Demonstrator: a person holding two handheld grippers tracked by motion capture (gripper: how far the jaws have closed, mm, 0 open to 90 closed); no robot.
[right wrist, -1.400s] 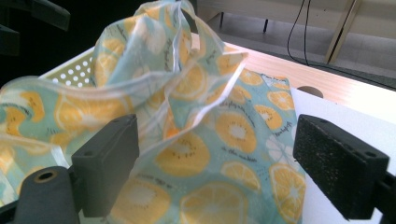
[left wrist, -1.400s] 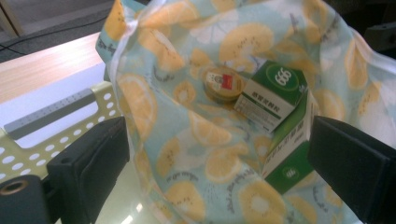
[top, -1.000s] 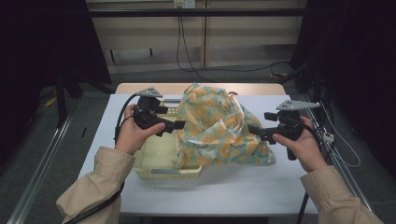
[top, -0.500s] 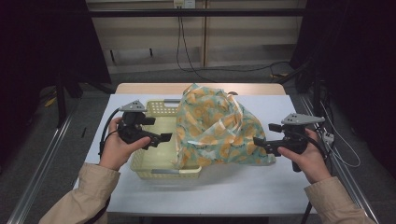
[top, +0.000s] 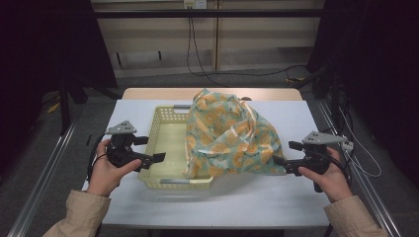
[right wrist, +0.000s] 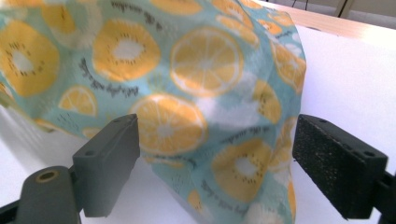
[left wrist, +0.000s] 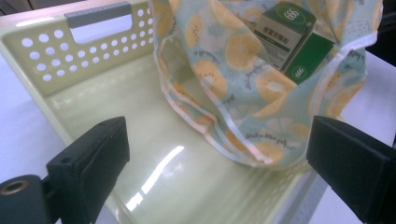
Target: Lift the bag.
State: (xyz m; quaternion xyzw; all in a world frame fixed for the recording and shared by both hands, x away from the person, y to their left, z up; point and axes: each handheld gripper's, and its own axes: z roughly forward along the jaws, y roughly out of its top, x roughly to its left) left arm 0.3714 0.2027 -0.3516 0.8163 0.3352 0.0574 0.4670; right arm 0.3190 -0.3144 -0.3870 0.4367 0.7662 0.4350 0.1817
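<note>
While the fruit-print bag slumps half in the yellow basket and half on the white desk, its mouth gapes toward the left tool and shows a green box inside. Both tools stand with jaws apart, holding nothing: the left over the basket's near rim, the right tool just beside the bag's lower corner. A pull on that corner alone could tip the box out into the basket.
</note>
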